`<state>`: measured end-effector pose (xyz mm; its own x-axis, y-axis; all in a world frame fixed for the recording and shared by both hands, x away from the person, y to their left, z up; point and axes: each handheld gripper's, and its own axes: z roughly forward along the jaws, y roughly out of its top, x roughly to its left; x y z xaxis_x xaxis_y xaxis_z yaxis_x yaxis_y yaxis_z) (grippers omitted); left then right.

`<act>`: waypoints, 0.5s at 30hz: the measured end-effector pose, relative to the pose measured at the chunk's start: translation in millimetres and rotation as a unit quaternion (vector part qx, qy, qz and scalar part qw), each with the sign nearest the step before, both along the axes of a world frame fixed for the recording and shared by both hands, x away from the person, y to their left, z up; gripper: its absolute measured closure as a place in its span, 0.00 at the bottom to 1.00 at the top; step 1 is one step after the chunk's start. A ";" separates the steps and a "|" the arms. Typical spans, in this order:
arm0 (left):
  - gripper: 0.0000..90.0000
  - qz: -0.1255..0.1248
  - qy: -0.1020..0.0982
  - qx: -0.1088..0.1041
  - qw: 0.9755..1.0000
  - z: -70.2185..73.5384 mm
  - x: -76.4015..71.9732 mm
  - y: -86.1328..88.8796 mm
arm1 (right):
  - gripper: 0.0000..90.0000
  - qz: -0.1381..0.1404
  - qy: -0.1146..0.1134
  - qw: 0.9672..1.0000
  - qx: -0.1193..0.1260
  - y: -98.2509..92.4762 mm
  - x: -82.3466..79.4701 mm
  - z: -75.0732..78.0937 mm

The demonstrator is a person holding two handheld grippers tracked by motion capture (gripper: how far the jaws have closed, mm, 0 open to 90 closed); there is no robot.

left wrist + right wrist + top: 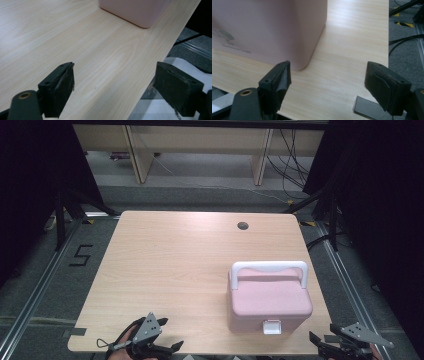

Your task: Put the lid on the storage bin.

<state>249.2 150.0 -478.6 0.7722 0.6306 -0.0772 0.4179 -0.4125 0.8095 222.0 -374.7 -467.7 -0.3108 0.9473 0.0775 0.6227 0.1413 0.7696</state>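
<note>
Your pink box (269,304), with its white handle (268,267) raised and white clasp (271,326) facing you, sits on the wooden table (165,270) toward its right front. Your right gripper (326,346) hangs just off the box's near right corner, jaws wide with nothing between them. Your left gripper (167,349) waits well apart at the near left edge, also wide and empty.

The high view looked down and forward over the table (165,265). Both gripper views sat low near its front edge, sharing the pink box (270,302).
</note>
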 end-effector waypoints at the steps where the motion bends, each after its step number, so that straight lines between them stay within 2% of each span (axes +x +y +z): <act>1: 0.18 -0.005 -0.005 0.008 1.000 -0.4 0.1 0.7 | 0.24 0.008 -0.011 1.000 -0.013 -1.9 0.3 0.3; 3: 0.18 -0.005 -0.004 0.014 1.000 -0.3 -0.8 0.3 | 0.23 0.007 -0.017 1.000 -0.017 -1.6 -0.6 0.3; 4: 0.18 -0.003 -0.003 0.007 1.000 -0.8 -1.4 -0.8 | 0.22 0.010 -0.010 1.000 -0.014 -2.0 -1.1 -0.2; 5: 0.18 -0.005 -0.003 0.009 1.000 -0.8 -1.5 -0.6 | 0.22 0.011 -0.017 0.999 -0.025 -2.9 -1.6 -0.3; 7: 0.18 -0.003 -0.005 0.006 1.000 -1.7 -2.2 -1.1 | 0.21 0.013 -0.014 0.999 -0.027 -3.3 -2.2 -1.5; 8: 0.18 -0.008 -0.005 0.016 1.000 -1.4 -1.8 0.0 | 0.21 0.013 -0.007 1.000 -0.023 -2.6 -2.4 -2.7; 9: 0.18 -0.007 -0.001 0.005 1.000 -2.4 -2.2 -1.3 | 0.21 0.001 0.006 1.000 -0.016 -0.5 -3.8 -3.2; 10: 0.18 -0.015 -0.005 0.022 1.000 -2.1 -0.8 0.7 | 0.21 0.005 0.003 1.000 -0.018 -1.0 -3.5 -4.4; 11: 0.18 -0.012 -0.006 0.023 1.000 -2.7 -1.3 0.3 | 0.21 0.008 0.006 1.000 -0.022 -1.1 -3.1 -5.6; 12: 0.18 -0.014 -0.005 0.024 1.000 -3.1 -1.0 0.1 | 0.21 0.018 -0.001 0.999 -0.032 -3.1 -1.6 -6.8; 13: 0.18 -0.013 -0.002 0.017 1.000 -3.8 -1.9 -1.2 | 0.21 0.017 0.003 0.999 -0.031 -2.6 -1.7 -7.3; 14: 0.18 -0.010 -0.001 0.012 1.000 -4.5 -2.3 -2.3 | 0.21 0.019 0.000 0.999 -0.041 -3.4 -1.6 -7.7; 15: 0.18 -0.011 -0.003 0.018 1.000 -4.7 -2.2 -2.2 | 0.21 0.019 0.004 0.999 -0.039 -3.0 -1.9 -7.9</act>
